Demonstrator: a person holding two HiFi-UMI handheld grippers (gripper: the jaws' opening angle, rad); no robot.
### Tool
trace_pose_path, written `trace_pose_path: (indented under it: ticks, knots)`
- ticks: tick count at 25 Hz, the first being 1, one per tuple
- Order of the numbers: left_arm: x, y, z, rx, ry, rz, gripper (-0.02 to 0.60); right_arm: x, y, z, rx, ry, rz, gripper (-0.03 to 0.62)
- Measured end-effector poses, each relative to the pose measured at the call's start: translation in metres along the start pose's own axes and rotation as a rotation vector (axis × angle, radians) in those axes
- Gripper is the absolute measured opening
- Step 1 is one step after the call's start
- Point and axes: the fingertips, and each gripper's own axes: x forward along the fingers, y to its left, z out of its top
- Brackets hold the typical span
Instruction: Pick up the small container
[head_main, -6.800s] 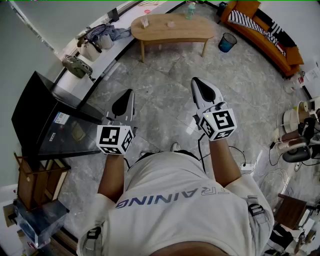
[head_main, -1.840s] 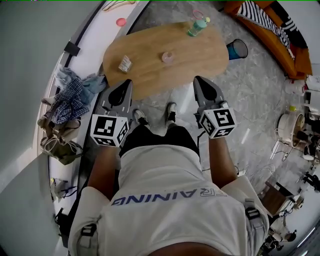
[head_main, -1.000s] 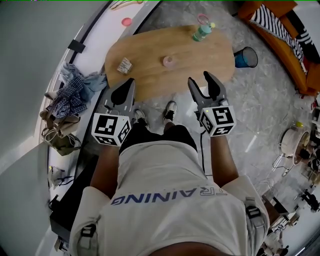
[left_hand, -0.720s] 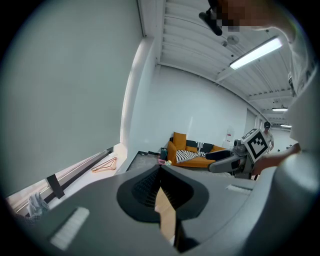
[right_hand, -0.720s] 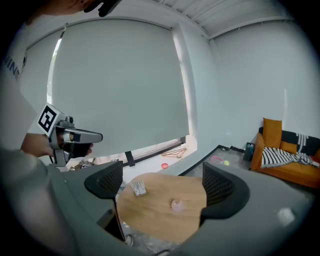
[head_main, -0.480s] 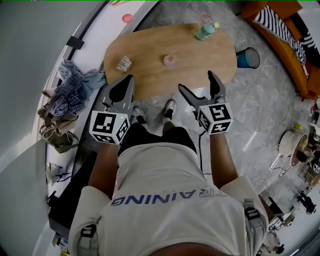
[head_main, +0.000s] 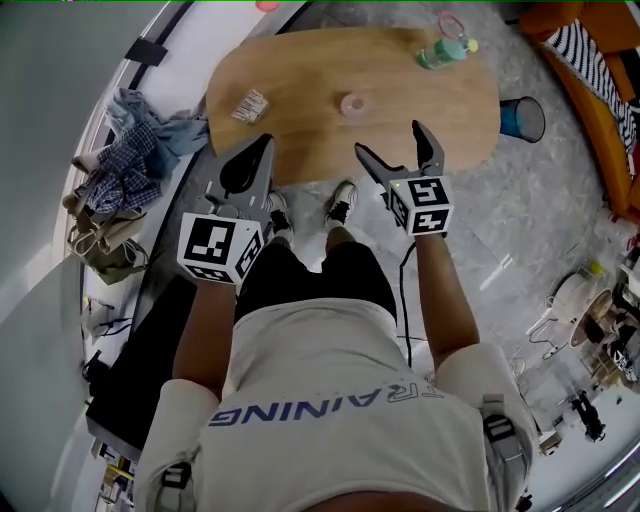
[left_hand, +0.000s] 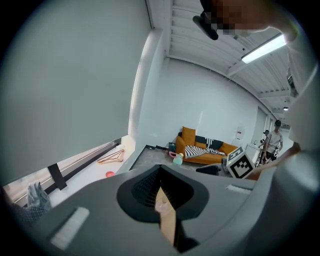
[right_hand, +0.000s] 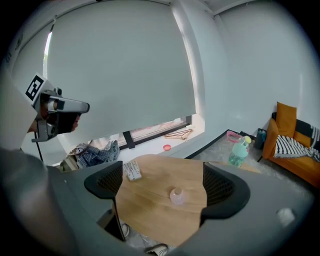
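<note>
The small container, a pale pink translucent pot, stands near the middle of the oval wooden table. My right gripper hovers at the table's near edge, short of the pot. Its jaws have just been opening and now stand wide open with nothing between them. In the right gripper view the container shows on the table beyond the spread jaws of my right gripper. My left gripper is at the table's near left edge, its jaws together and empty. In its own view, the left gripper shows only a thin slit.
A green bottle stands at the table's far right and a small striped packet lies at its left. A blue bin and an orange sofa are to the right. Clothes are piled to the left. The person's shoes are by the table.
The right gripper's jaws have gone from half closed to wide open. Both grippers have come down toward the table's near edge, the right one further.
</note>
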Motion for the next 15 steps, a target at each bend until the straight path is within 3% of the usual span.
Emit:
trace_pose_path:
  ticks: [4, 15]
  knots:
    - [0.022, 0.014, -0.028, -0.011, 0.030, 0.026, 0.002, 0.060, -0.015, -0.043, -0.037, 0.070, 0.023, 0.517]
    - [0.083, 0.040, -0.106, -0.078, 0.103, 0.052, 0.002, 0.195, -0.049, -0.144, 0.001, 0.183, 0.048, 0.526]
